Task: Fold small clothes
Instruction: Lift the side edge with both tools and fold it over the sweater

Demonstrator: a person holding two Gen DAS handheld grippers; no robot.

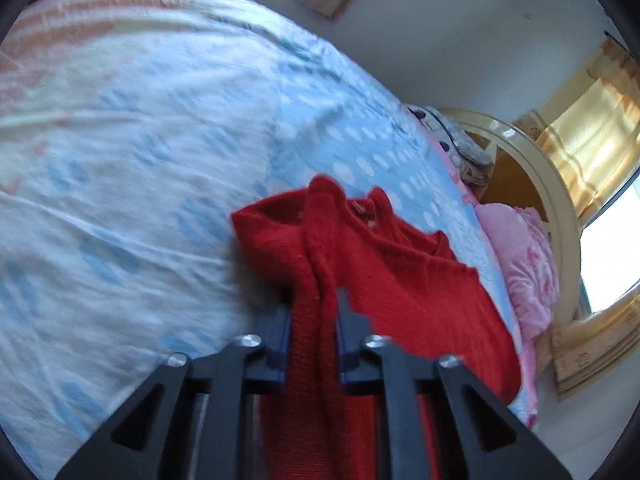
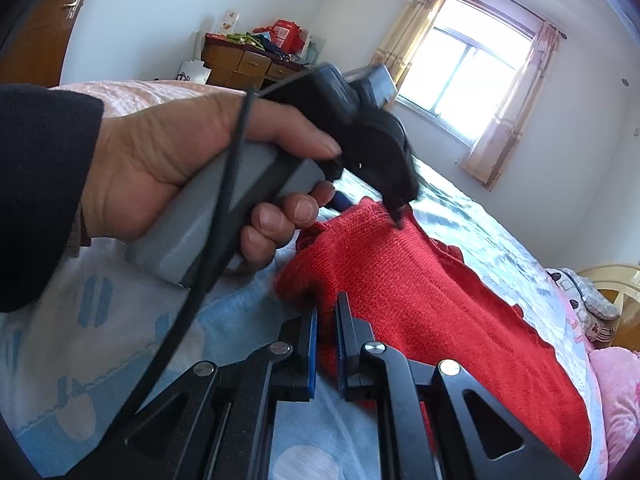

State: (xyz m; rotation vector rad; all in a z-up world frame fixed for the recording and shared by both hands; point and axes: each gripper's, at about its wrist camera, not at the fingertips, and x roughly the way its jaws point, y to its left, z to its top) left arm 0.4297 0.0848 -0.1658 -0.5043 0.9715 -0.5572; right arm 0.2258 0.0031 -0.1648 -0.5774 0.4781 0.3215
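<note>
- The red knit sweater [image 2: 420, 304] lies on the bed, on the blue-and-white patterned bedsheet [image 1: 140, 160], and both grippers have a piece of it.
- Left gripper [image 1: 313, 304]: its blue-padded fingers [image 1: 280, 332] are pinching a bunched-up fold of the red knit, which runs right up between them and on towards the camera. In the right wrist view the same gripper [image 2: 394, 216] comes down on the far edge of the sweater, with the person's left hand [image 2: 180, 152] wrapped round its grey handle and a black cable [image 2: 216, 208] hanging across it.
- Right gripper [image 2: 326, 320]: fingers pressed nearly together, clamping a thin bit of the sweater's near edge.
- The dark sleeve [image 2: 44, 184] covers the wrist of that left hand.
- Further out, a pink pillow [image 1: 520, 256] sits just past the sweater at the head of the bed, near the cream headboard [image 1: 560, 200].
- Back of the room: a wooden dresser [image 2: 248, 64] piled with clutter, and a bright window [image 2: 468, 76] with pale curtains [image 2: 508, 112].
</note>
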